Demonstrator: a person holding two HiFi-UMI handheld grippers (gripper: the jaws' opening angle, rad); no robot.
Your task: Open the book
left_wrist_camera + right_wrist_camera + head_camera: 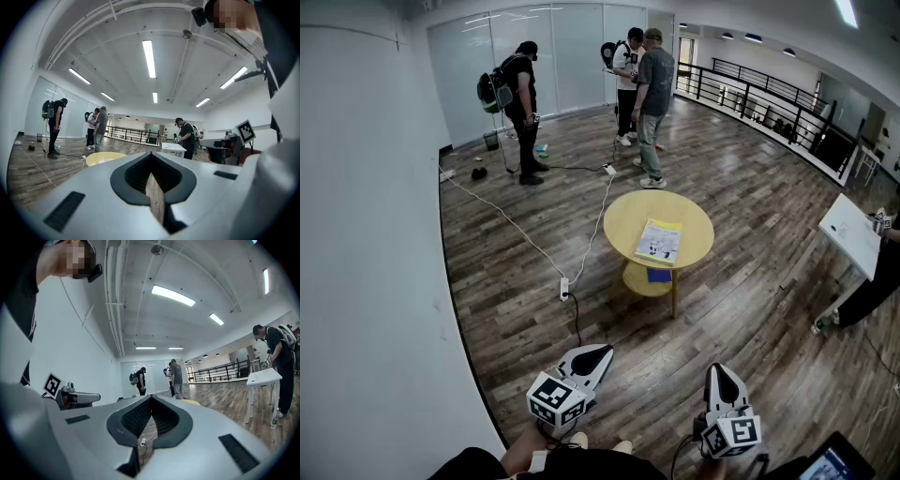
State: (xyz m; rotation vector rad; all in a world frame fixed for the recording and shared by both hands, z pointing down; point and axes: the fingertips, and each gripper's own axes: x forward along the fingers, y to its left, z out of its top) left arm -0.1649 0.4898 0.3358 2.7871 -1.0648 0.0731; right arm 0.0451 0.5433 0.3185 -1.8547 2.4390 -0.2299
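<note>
Only the approach seems in hand: the book (659,241) lies closed on the round table (623,216) mid-frame, well apart from the left gripper (596,356) and right gripper (719,375), both clenched empty at the bottom, so next they must close in.

Bright ceiling strip lights (149,58) give even light; fisheye bends the edges

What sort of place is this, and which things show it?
Probably a large, bare indoor hall or studio: wood floor, glass wall, railing and one round table holding a book.
</note>
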